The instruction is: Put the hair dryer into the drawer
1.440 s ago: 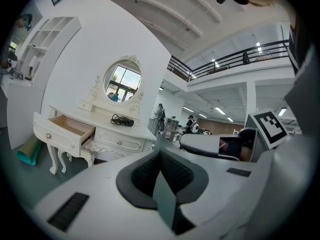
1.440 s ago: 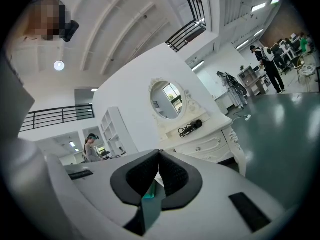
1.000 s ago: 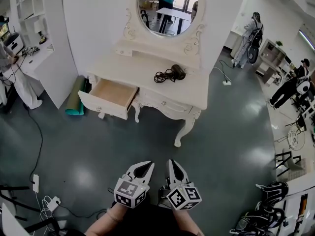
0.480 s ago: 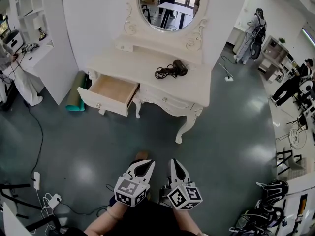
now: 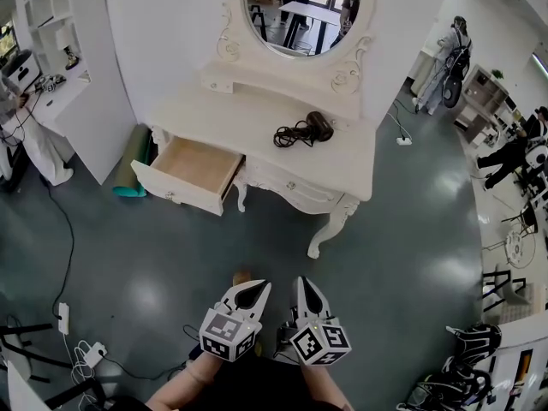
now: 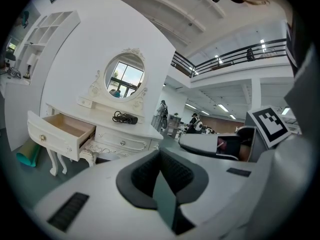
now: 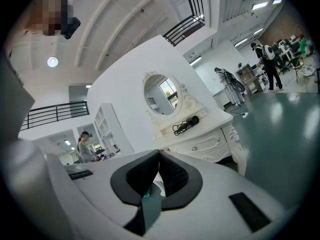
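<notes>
A black hair dryer [image 5: 306, 129] with its coiled cord lies on top of the white dressing table [image 5: 231, 114], right of centre under the oval mirror. The table's left drawer [image 5: 193, 171] is pulled out and shows a bare wooden inside. My left gripper [image 5: 249, 290] and right gripper [image 5: 307, 292] hover side by side over the floor, well short of the table, both shut with nothing in them. In the left gripper view the hair dryer [image 6: 125, 117] and drawer [image 6: 64, 129] lie ahead beyond the left gripper [image 6: 161, 152]. In the right gripper view the hair dryer [image 7: 185, 124] is far beyond the right gripper [image 7: 159, 154].
A rolled green mat [image 5: 134, 165] leans by the table's left side. A power strip and cables [image 5: 86, 349] lie on the floor at lower left. White shelves [image 5: 51, 32] stand at the left. People [image 5: 445, 58] stand at the right, bags [image 5: 462, 362] at lower right.
The dressing table has come slightly nearer in the head view as both grippers moved toward it together. Both stay shut and empty.
</notes>
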Motion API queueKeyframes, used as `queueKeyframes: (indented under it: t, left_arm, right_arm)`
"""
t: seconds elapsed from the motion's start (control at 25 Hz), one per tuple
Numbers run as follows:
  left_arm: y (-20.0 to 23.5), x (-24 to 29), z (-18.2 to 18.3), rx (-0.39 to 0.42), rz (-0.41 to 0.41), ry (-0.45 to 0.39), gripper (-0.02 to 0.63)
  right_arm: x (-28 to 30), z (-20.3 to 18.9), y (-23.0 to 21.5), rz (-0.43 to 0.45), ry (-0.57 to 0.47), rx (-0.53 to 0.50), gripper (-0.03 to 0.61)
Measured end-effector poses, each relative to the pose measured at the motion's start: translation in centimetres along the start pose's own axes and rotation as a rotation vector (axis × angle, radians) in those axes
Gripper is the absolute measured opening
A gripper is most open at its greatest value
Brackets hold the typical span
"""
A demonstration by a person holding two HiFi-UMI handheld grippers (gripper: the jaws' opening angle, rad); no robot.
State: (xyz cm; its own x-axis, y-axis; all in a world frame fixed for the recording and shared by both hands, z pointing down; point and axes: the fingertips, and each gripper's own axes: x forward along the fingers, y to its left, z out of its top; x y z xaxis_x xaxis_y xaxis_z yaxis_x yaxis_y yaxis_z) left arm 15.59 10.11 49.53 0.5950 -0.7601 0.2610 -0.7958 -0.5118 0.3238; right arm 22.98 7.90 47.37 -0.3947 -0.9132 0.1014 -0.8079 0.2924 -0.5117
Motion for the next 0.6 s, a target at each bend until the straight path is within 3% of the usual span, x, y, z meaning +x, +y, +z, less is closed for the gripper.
queueKeyframes:
  t: [0.6]
  left_arm:
    - [9.2, 8.6, 6.9, -0.028, 0.021, -0.009, 0.014]
  right_arm:
    - [14.6, 4.0, -2.5, 0.002, 0.028, -0.023, 0.026]
